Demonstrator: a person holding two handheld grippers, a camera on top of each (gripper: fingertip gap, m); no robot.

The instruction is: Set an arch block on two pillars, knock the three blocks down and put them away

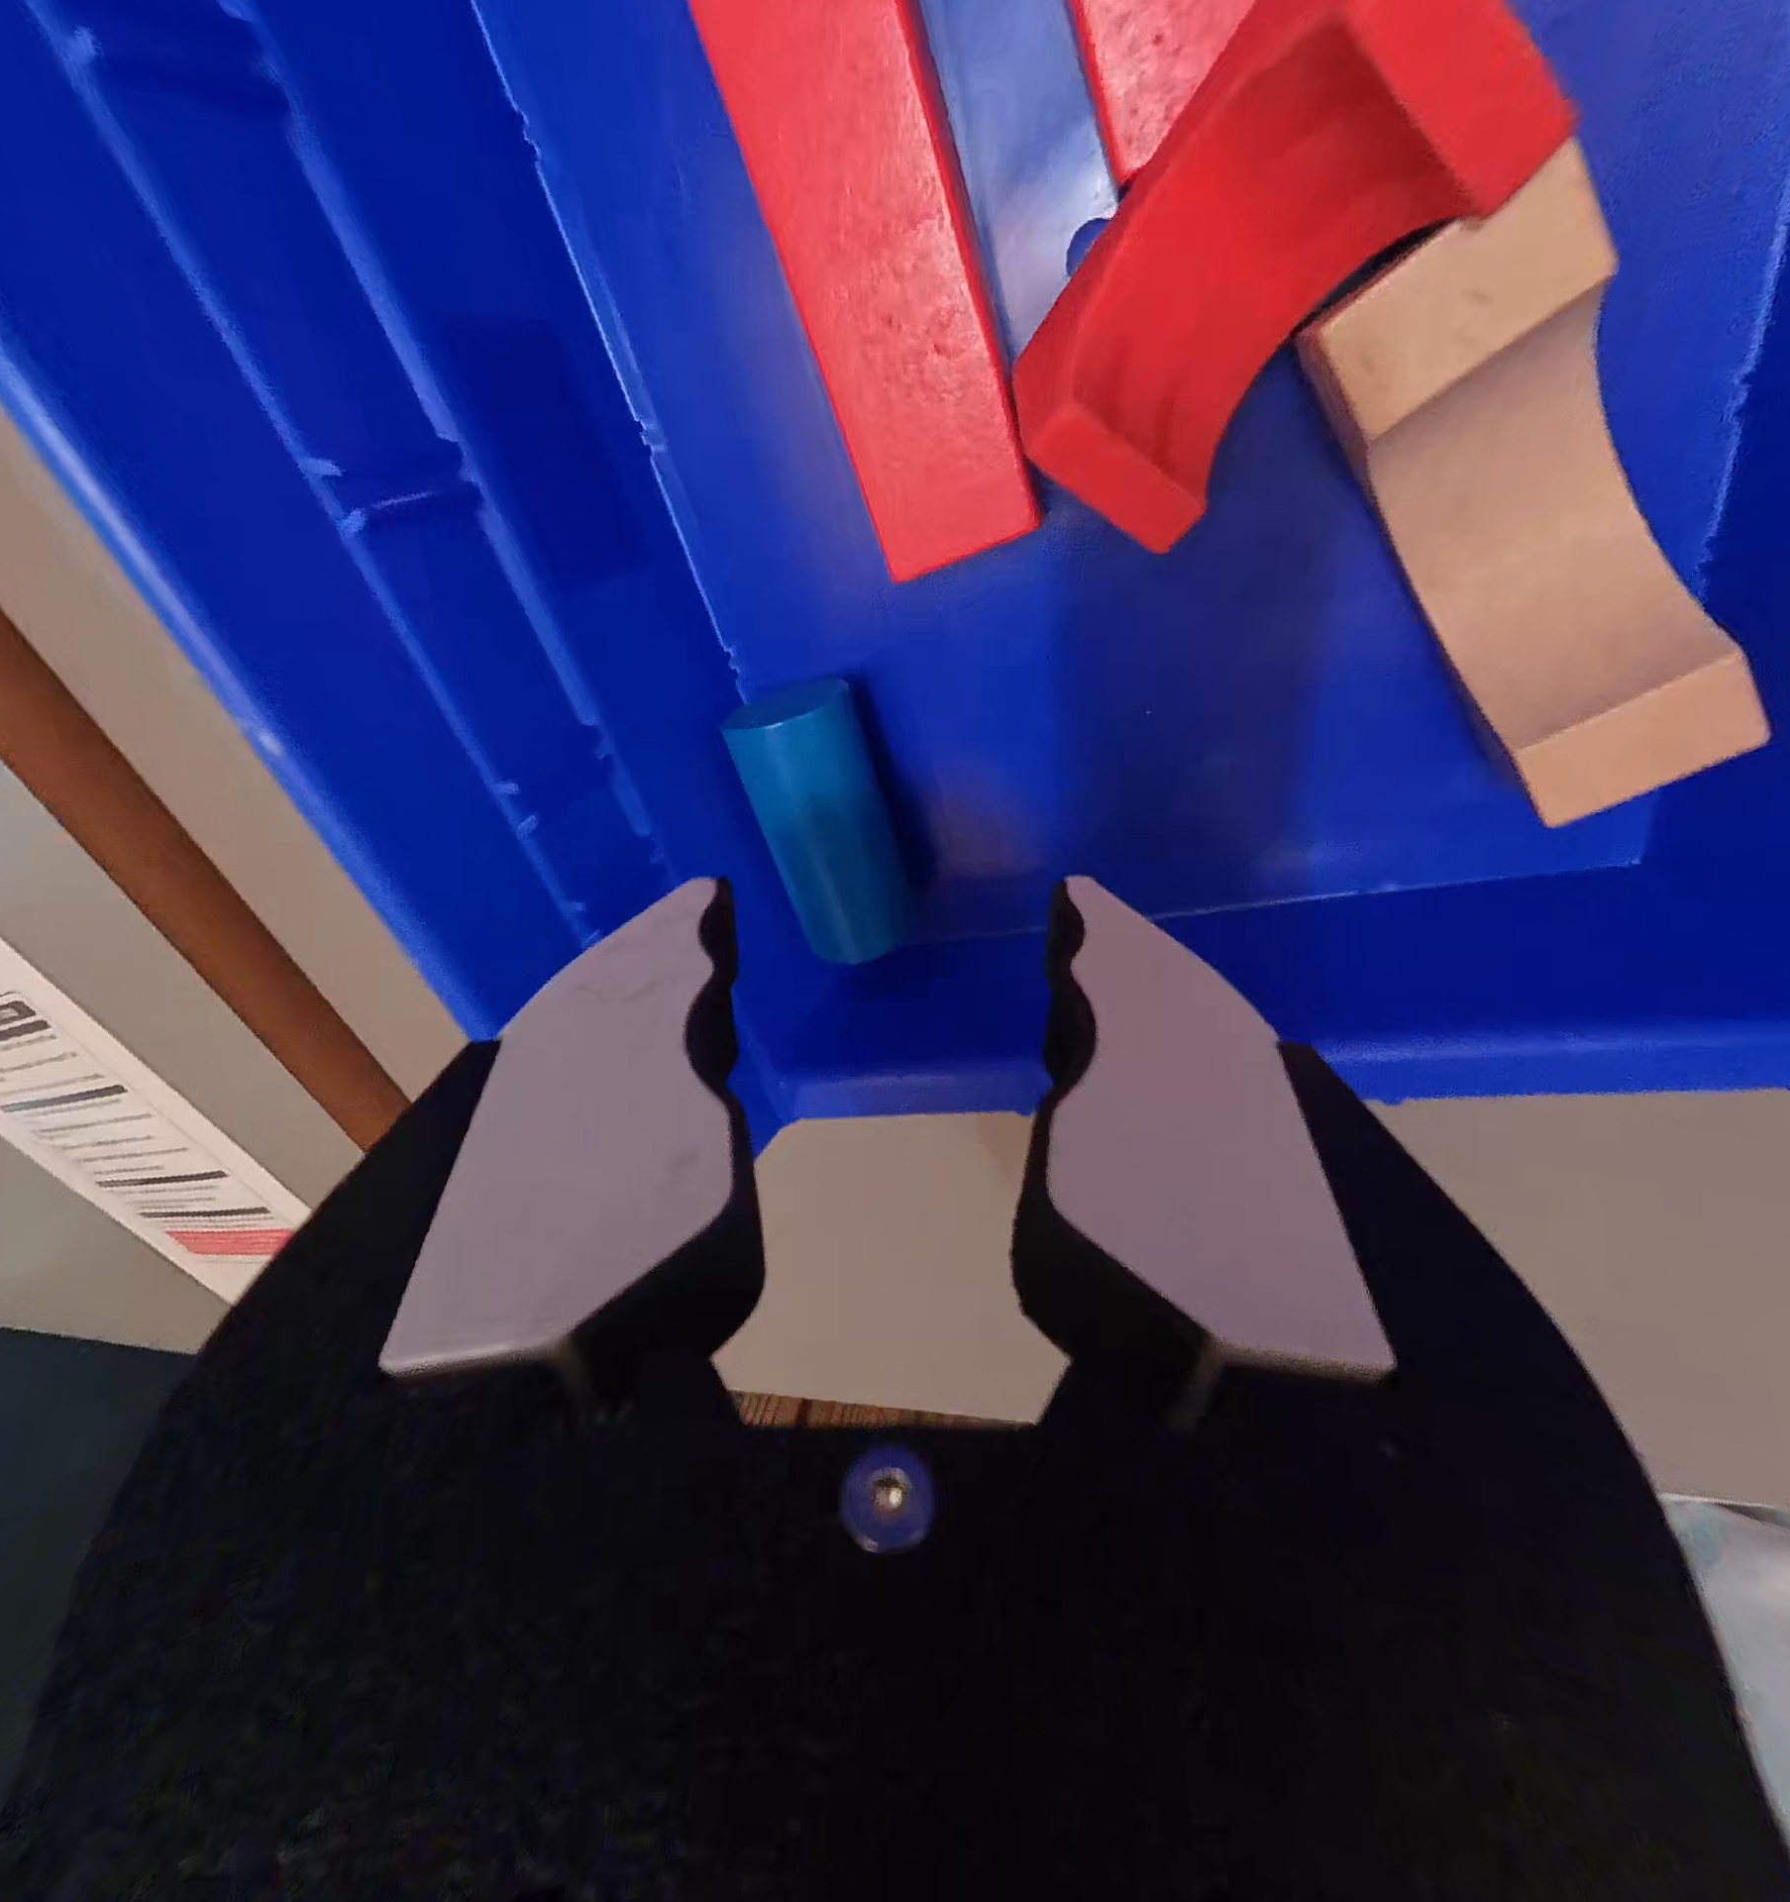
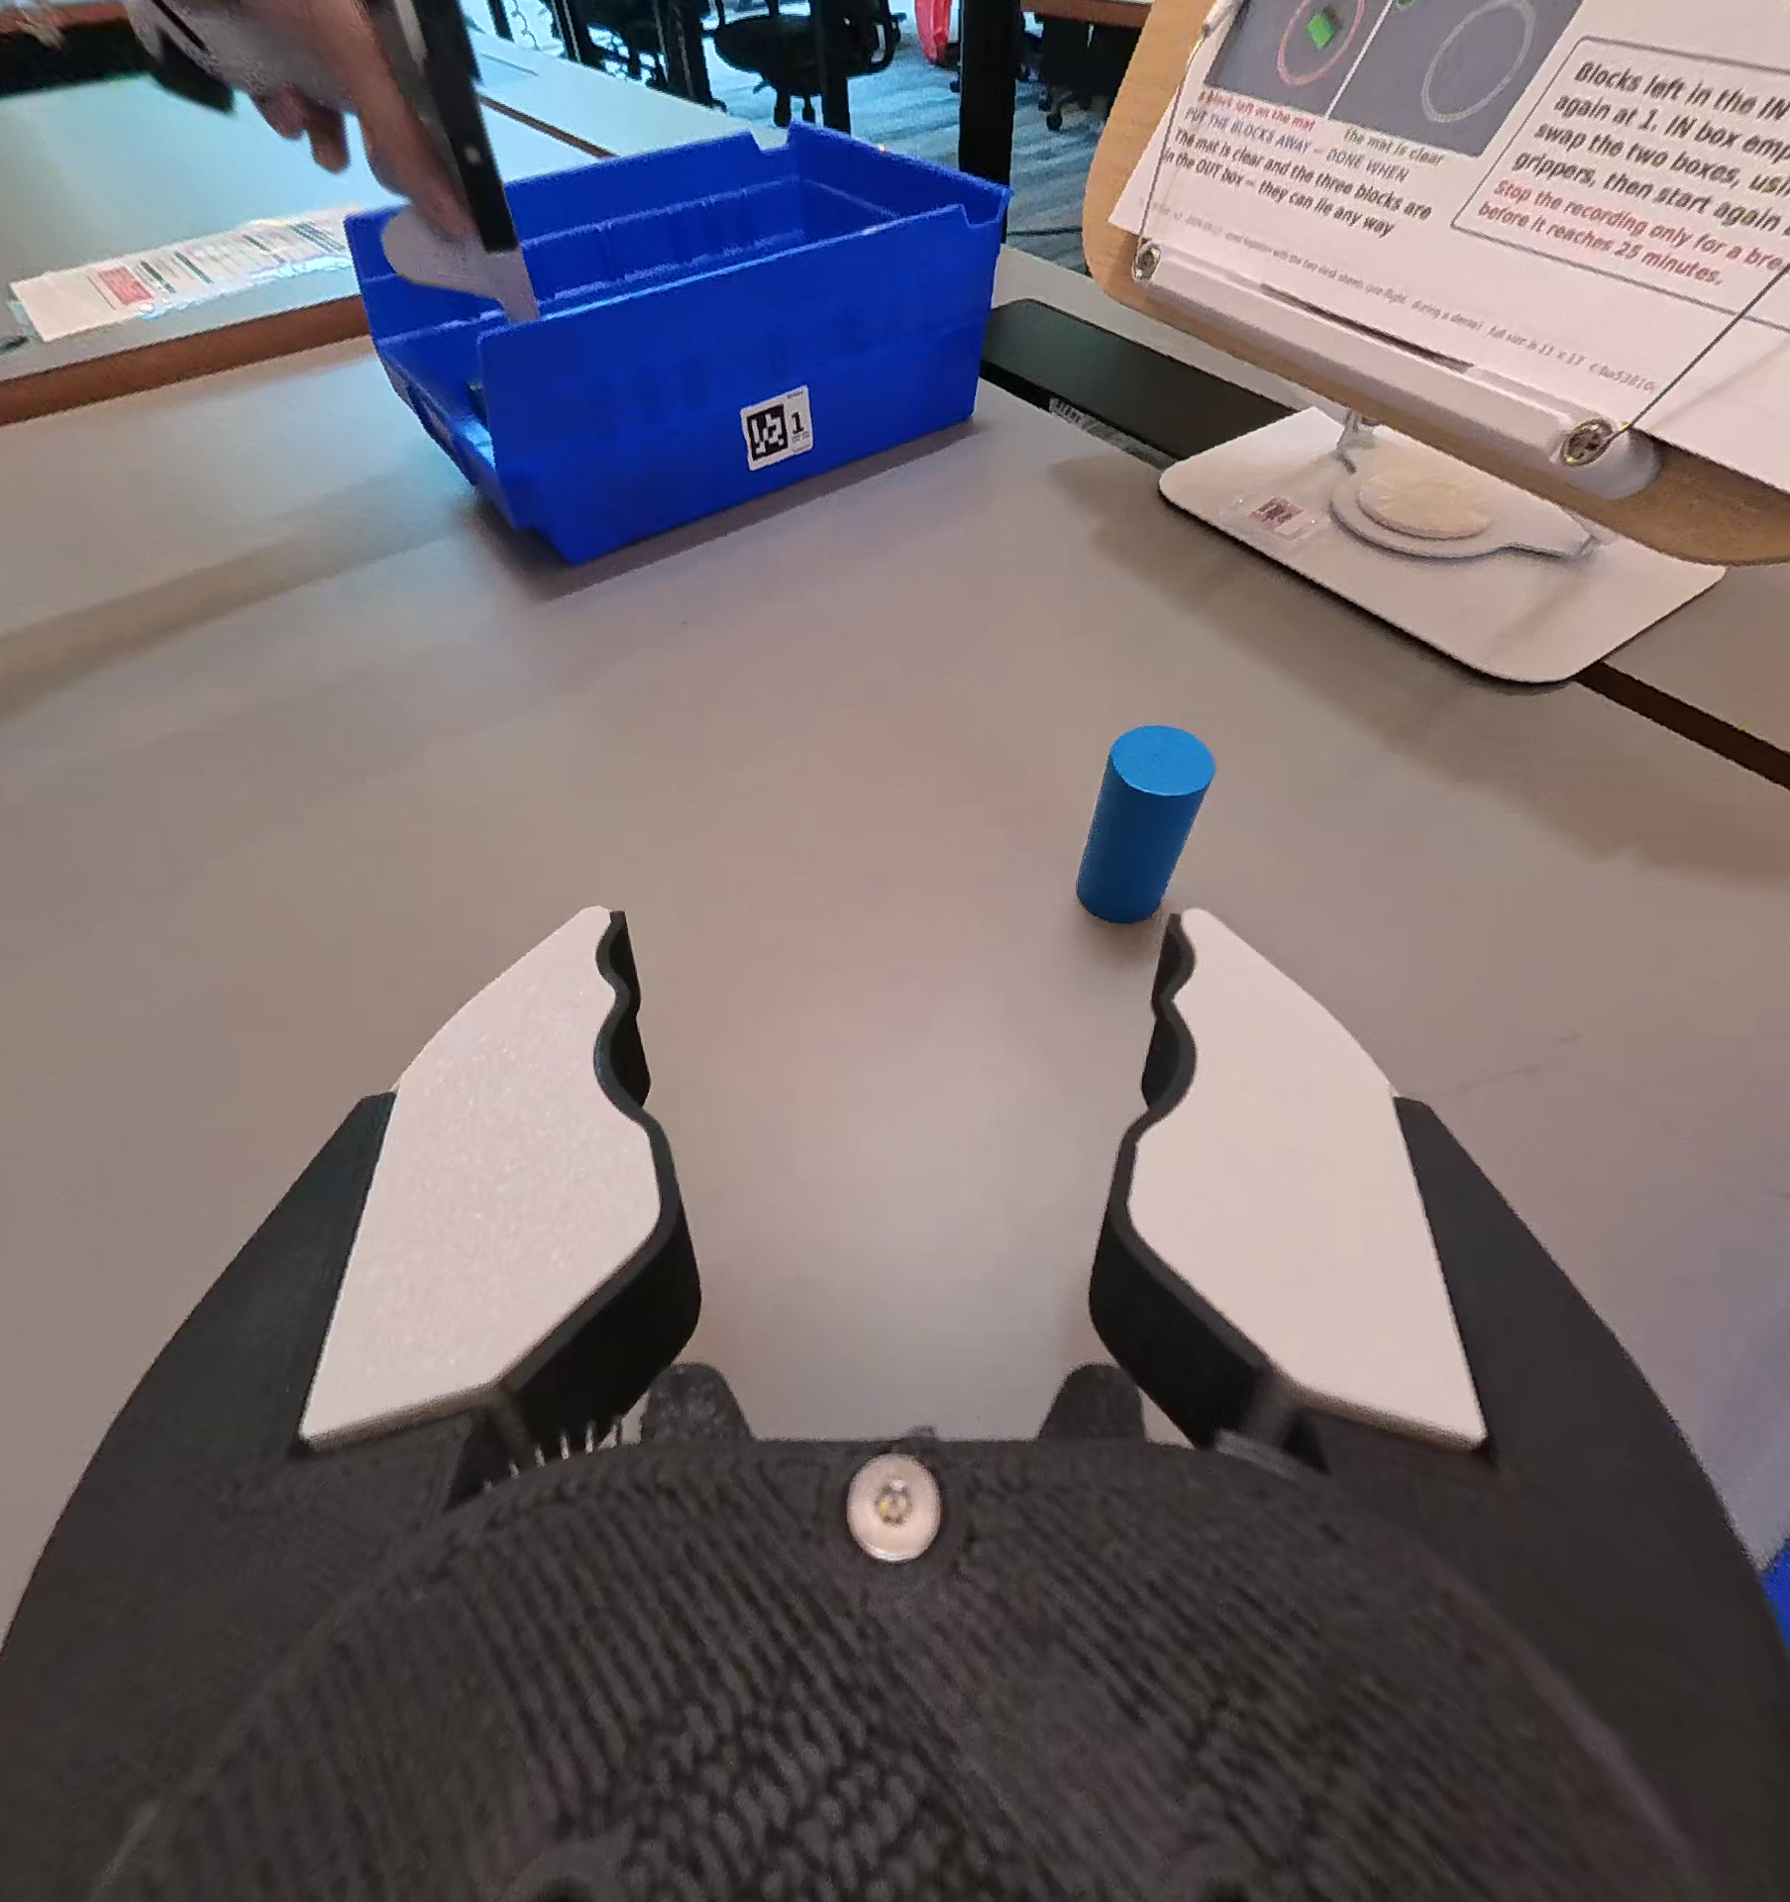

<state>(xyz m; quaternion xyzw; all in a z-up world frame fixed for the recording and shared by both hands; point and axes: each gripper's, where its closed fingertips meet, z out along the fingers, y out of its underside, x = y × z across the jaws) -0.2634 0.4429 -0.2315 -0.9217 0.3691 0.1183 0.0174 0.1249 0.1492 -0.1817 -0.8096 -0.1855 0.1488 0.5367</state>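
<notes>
My left gripper (image 1: 896,895) is open and empty over the near corner of a blue bin (image 1: 1281,967). In the bin lie a teal cylinder (image 1: 818,823) just beyond the fingertips, a long red bar (image 1: 870,288), a red arch block (image 1: 1230,257) and a tan arch block (image 1: 1528,535). My right gripper (image 2: 890,931) is open and empty low over the grey table (image 2: 458,772). A blue cylinder (image 2: 1143,823) stands upright just beyond its right fingertip. The same bin (image 2: 685,340) stands farther back, with the left gripper (image 2: 458,247) above its left rim.
A stand with a wooden board and printed sheet (image 2: 1487,206) rises at the right, on a white base (image 2: 1436,556). A printed paper (image 2: 180,268) lies behind the bin on the left, and also shows in the left wrist view (image 1: 98,1122). Office chairs stand in the background. My right fingertips sit around 50 cm from my left ones. To the teal cylinder (image 1: 818,823): left tips about 4 cm, right tips about 50 cm.
</notes>
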